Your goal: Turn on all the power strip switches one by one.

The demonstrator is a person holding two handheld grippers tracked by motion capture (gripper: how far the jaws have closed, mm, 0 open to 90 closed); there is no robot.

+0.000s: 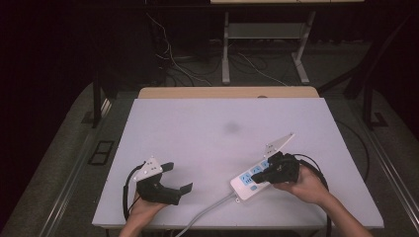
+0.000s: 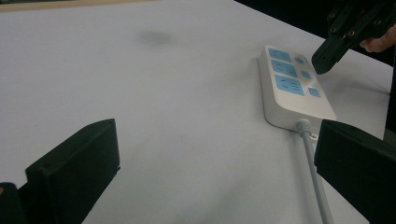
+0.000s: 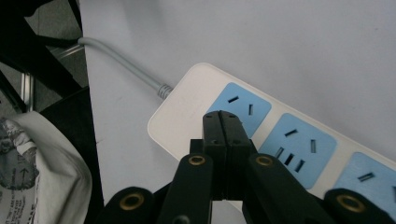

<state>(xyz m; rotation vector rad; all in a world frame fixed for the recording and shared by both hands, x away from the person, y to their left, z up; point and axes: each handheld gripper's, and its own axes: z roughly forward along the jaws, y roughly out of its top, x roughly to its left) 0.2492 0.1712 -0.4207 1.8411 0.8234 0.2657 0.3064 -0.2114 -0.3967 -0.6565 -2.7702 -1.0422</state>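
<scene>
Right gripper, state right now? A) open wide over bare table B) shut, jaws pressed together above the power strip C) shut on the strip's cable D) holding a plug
B: the right gripper has its two black jaws pressed together with nothing between them, tips hanging over the white power strip by its end blue socket.

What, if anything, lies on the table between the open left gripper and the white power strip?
Nothing visible does. Only bare white table lies between the left gripper and the power strip. The strip's grey cable trails off its near end, and the shut right gripper hovers over the sockets.
</scene>
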